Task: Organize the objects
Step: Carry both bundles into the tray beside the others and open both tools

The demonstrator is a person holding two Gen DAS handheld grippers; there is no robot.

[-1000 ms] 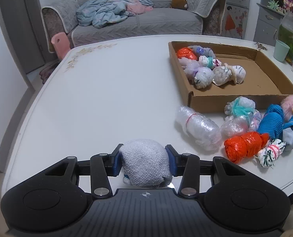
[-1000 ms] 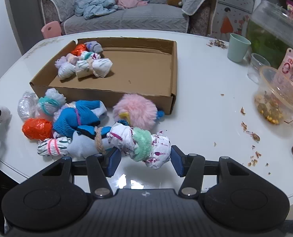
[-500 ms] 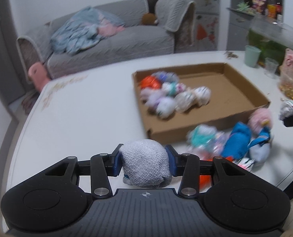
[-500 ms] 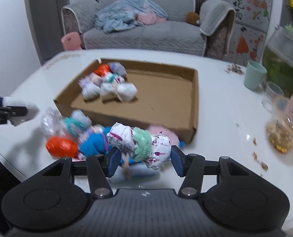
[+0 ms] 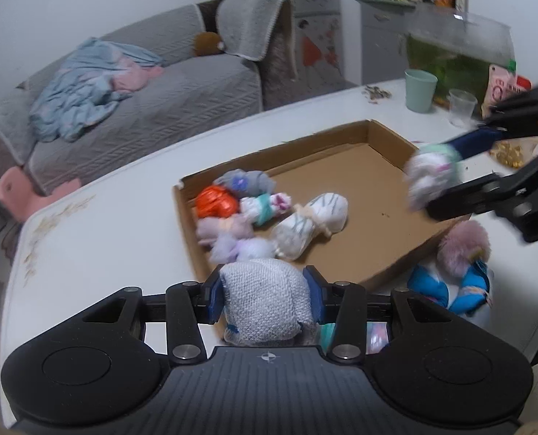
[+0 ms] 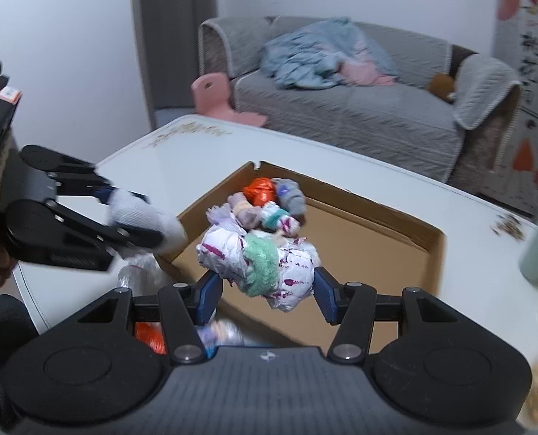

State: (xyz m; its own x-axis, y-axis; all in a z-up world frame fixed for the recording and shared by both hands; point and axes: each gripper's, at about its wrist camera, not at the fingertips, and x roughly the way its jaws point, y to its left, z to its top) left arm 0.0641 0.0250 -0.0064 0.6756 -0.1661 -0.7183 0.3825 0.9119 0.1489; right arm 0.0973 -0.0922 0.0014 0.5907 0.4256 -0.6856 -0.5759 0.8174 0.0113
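Note:
My left gripper (image 5: pixel 265 299) is shut on a grey knitted sock bundle (image 5: pixel 263 304), held above the near edge of the cardboard tray (image 5: pixel 377 253). My right gripper (image 6: pixel 265 290) is shut on a white bundle with a green band and purple marks (image 6: pixel 265 264), held over the tray's (image 6: pixel 406 239) near edge. Each gripper shows in the other's view: the right one (image 5: pixel 450 177) over the tray's right wall, the left one (image 6: pixel 142 224) at the tray's left corner. Several rolled bundles (image 5: pixel 261 217) lie in the tray's far left corner.
A pink fluffy bundle (image 5: pixel 464 246) and a blue one (image 5: pixel 439 290) lie on the white table outside the tray. A green cup (image 5: pixel 419 90), a clear cup (image 5: pixel 461 107) and a fish tank (image 5: pixel 457 61) stand at the back right. A grey sofa (image 6: pixel 341 108) stands behind.
Both grippers have risen from the table with their bundles and moved over the tray's edges, the left from the left side and the right from the right.

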